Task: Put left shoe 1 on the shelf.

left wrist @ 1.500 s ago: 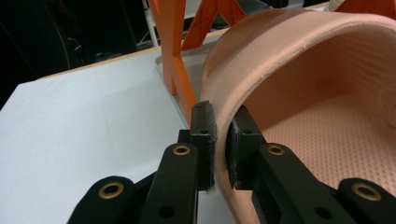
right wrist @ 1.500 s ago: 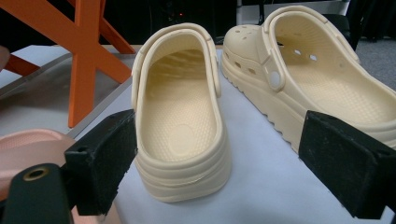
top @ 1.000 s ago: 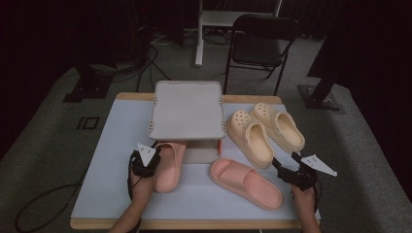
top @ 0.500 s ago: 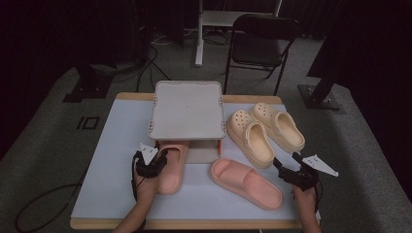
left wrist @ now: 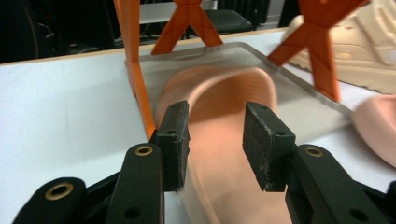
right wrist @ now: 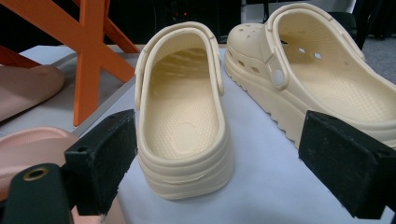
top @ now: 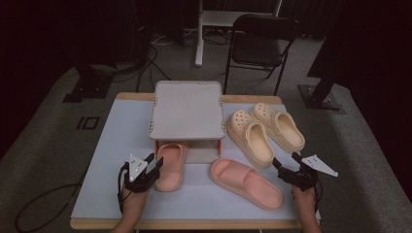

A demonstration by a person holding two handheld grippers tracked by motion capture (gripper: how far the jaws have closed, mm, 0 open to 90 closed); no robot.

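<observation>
High view has the person's left hand at the table's near edge, forearm coming straight up from below, with the left gripper just beside the heel of the left pink slide, whose toe lies under the grey rack. Its jaws have just been opening; in the left gripper view they stand apart over the slide's heel, pads clear of it, nothing clamped. That view also shows the rack's orange legs and its low tray, which are mostly hidden from above. The right hand rests at the near right corner, the right gripper aimed toward the cream clogs. In the right gripper view its jaws gape wide and empty, the nearer clog's heel between them but farther off.
</observation>
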